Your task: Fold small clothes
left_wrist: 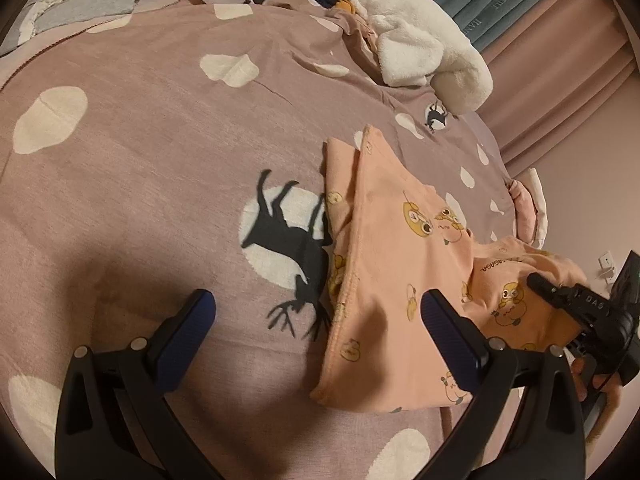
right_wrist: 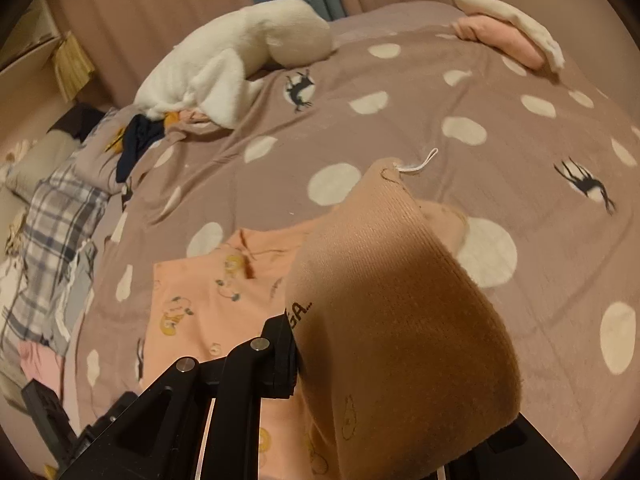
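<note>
Peach garment [left_wrist: 384, 248] part-folded on the mauve spotted bed cover [left_wrist: 140, 152].
From the left: grey folded clothes [left_wrist: 92, 4] at the far edge; left gripper [left_wrist: 316, 312] with jaws apart, empty, over the cover; white plush blanket [left_wrist: 420, 36] heaped behind; right gripper [left_wrist: 538, 282] clamped on the garment's lifted edge, the raised fabric blocking most of its own view.

"DAS" marks the right tongs [left_wrist: 538, 282]; "GA.." shows on the peach garment [right_wrist: 400, 312].
</note>
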A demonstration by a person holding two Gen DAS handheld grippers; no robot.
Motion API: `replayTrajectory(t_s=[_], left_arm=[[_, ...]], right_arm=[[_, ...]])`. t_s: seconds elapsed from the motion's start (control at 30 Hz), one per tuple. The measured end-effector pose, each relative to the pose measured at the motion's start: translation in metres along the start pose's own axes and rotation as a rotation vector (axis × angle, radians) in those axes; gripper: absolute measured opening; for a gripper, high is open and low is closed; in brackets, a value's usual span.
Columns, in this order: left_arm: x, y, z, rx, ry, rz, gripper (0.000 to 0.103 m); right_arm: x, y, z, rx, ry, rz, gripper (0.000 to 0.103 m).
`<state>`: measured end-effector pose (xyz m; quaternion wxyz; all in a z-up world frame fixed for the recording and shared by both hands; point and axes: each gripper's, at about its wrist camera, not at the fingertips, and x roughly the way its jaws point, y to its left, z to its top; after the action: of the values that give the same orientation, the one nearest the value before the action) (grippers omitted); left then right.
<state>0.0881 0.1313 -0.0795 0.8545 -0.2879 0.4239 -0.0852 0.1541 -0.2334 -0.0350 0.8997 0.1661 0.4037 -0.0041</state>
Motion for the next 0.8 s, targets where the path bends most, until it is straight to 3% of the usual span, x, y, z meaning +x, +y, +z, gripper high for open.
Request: replayTrajectory(t_s=[0.4, 0.8], left_arm=[[-0.007, 0.011, 0.004, -0.02, -0.023, 0.034, 0.103], [-0.011, 0.023, 0.006, -0.034, -0.027, 0.043, 0.103]], right_arm=[[0.005, 0.046, 0.002, -0.112, 0.013, 0.032, 0.02], [0.019, 0.085, -0.017, -0.241, 0.07, 0.05, 0.02]])
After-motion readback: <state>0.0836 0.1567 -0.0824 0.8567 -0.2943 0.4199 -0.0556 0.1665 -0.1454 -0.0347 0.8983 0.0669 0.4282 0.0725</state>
